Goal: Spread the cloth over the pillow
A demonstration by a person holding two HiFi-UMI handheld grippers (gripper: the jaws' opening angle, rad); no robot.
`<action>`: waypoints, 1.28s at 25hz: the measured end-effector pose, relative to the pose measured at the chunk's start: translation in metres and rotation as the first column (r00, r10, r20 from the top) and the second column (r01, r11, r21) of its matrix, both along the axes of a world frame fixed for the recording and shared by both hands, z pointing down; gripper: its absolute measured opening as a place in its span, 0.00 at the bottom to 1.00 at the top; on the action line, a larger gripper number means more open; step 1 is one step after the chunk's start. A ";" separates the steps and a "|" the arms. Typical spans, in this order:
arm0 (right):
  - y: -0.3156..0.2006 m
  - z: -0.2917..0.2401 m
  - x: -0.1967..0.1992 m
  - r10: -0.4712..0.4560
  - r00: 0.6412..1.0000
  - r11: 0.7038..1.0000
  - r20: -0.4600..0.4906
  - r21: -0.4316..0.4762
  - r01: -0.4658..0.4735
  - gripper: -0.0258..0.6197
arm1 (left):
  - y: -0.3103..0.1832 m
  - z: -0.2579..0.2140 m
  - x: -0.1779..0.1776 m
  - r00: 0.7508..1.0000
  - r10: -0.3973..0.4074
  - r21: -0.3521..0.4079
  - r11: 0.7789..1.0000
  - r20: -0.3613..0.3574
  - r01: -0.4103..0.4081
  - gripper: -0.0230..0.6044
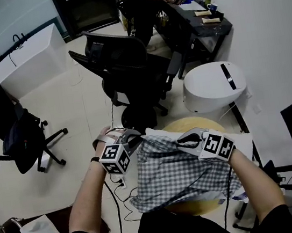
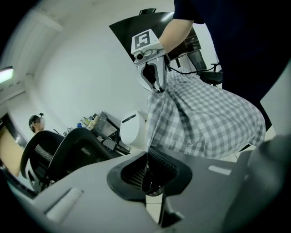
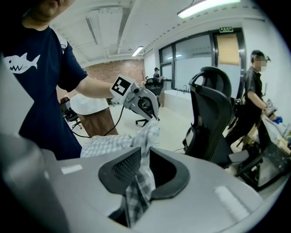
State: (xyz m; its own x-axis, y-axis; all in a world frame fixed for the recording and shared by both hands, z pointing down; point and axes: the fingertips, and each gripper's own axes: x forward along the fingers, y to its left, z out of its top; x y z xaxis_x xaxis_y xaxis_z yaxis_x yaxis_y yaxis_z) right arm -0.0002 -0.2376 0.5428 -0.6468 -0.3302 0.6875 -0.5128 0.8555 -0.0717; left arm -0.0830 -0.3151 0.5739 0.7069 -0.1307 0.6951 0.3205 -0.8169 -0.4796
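A grey-and-white checked cloth (image 1: 181, 170) hangs stretched between my two grippers above a round wooden table (image 1: 190, 124). A white corner, likely the pillow (image 1: 243, 139), shows at the cloth's right edge; the rest lies hidden under the cloth. My left gripper (image 1: 134, 138) is shut on the cloth's far left corner, and in the left gripper view the cloth (image 2: 204, 118) runs down into the closed jaws of the left gripper (image 2: 148, 182). The right gripper (image 1: 185, 141) has the far right corner. In the right gripper view that gripper (image 3: 145, 175) has its jaws apart, with a cloth strip (image 3: 144, 157) lying between them.
Two black office chairs (image 1: 128, 67) stand just beyond the table, a third (image 1: 18, 132) at the left. A white round bin (image 1: 214, 84) sits at the right, near a dark desk (image 1: 196, 19) where another person works. Cables (image 1: 119, 193) trail on the floor.
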 end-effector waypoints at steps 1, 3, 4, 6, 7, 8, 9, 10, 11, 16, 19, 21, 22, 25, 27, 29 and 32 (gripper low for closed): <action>-0.006 -0.004 0.005 0.031 1.000 0.999 -0.001 0.024 -0.031 0.16 | -0.008 -0.001 -0.001 1.000 -0.014 0.009 1.000 0.011 0.014 0.04; -0.016 -0.011 0.017 0.099 0.995 0.993 -0.003 0.069 -0.098 0.19 | -0.026 0.000 -0.002 0.998 -0.042 0.026 0.999 0.035 0.041 0.04; -0.020 -0.013 0.024 0.133 0.991 0.987 -0.006 0.089 -0.132 0.20 | -0.035 0.001 -0.001 0.997 -0.056 0.032 0.998 0.046 0.054 0.04; -0.024 -0.015 0.039 0.192 0.981 0.976 -0.014 0.112 -0.189 0.20 | -0.051 0.006 0.000 0.994 -0.078 0.030 0.997 0.077 0.075 0.04; -0.024 -0.015 0.046 0.215 0.976 0.971 -0.019 0.115 -0.212 0.20 | -0.057 0.010 0.001 0.992 -0.086 0.023 0.996 0.096 0.084 0.04; -0.023 -0.015 0.052 0.235 0.972 0.966 -0.024 0.116 -0.231 0.20 | -0.062 0.015 0.002 0.989 -0.093 0.011 0.996 0.116 0.092 0.04; -0.021 -0.014 0.058 0.253 0.967 0.961 -0.028 0.117 -0.249 0.20 | -0.067 0.021 0.003 0.986 -0.099 -0.004 0.995 0.137 0.101 0.04; -0.019 -0.014 0.063 0.270 0.962 0.957 -0.031 0.118 -0.265 0.20 | -0.070 0.027 0.004 0.981 -0.105 -0.021 0.994 0.161 0.110 0.04; -0.016 -0.013 0.068 0.285 0.958 0.953 -0.031 0.120 -0.280 0.20 | -0.074 0.035 0.005 0.977 -0.109 -0.038 0.992 0.185 0.118 0.04; -0.003 -0.016 0.091 0.364 0.931 0.923 -0.005 0.139 -0.360 0.20 | -0.084 0.083 0.008 0.946 -0.115 -0.097 0.984 0.304 0.151 0.04; 0.006 -0.021 0.106 0.418 0.908 0.897 0.024 0.149 -0.416 0.20 | -0.086 0.108 0.011 0.925 -0.132 -0.114 0.977 0.355 0.183 0.04; 0.012 -0.024 0.117 0.448 0.893 0.881 0.042 0.149 -0.449 0.20 | -0.084 0.123 0.015 0.913 -0.136 -0.125 0.972 0.384 0.197 0.04; 0.015 -0.025 0.123 0.462 0.885 0.873 0.049 0.149 -0.464 0.20 | -0.082 0.129 0.016 0.909 -0.135 -0.131 0.971 0.396 0.201 0.04; 0.025 -0.030 0.139 0.503 0.862 0.848 0.071 0.155 -0.507 0.20 | -0.076 0.140 0.023 0.907 -0.136 -0.143 0.968 0.398 0.208 0.05; 0.032 -0.038 0.148 0.525 0.846 0.829 0.092 0.167 -0.533 0.20 | -0.076 0.137 0.027 0.914 -0.150 -0.134 0.968 0.377 0.214 0.10; 0.039 -0.049 0.157 0.540 0.834 0.812 0.110 0.193 -0.551 0.20 | -0.080 0.126 0.031 0.923 -0.175 -0.113 0.968 0.341 0.225 0.15; 0.052 -0.066 0.170 0.551 0.826 0.794 0.123 0.227 -0.564 0.21 | -0.089 0.092 0.039 0.942 -0.227 -0.086 0.963 0.247 0.254 0.19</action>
